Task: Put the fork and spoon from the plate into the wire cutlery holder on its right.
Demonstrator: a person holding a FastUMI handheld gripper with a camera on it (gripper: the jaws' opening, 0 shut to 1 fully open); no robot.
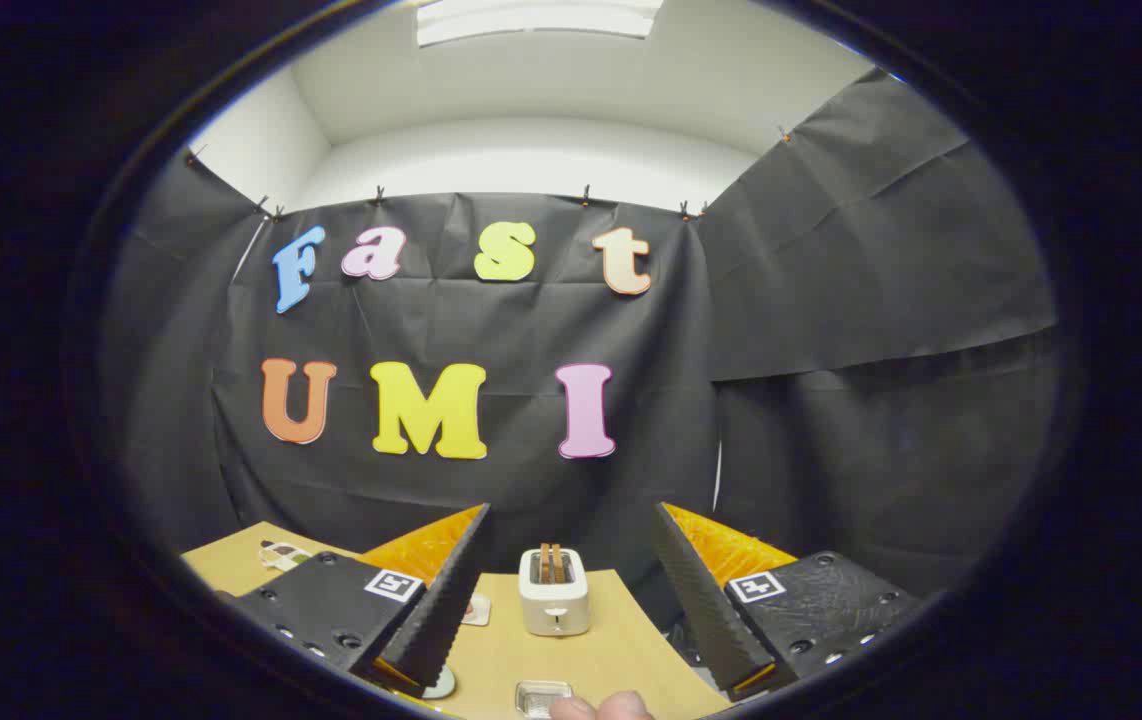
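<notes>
The fingers (446, 600) were matt black, finely ridged on their inner faces, with pebbled glossy orange plastic behind, and they stood wide apart. The gripper (571, 610) bodies looked like rough black plastic, each wearing a flat printed paper tag. Between the fingers sat a toaster (554, 592), smooth white plastic with a soft sheen. The table (571, 655) showed a plain, matt tan top, wood-like. A small clear dish (542, 697) near it glinted like glass or plastic. The wall (831, 400) was creased, dull black cloth.
</notes>
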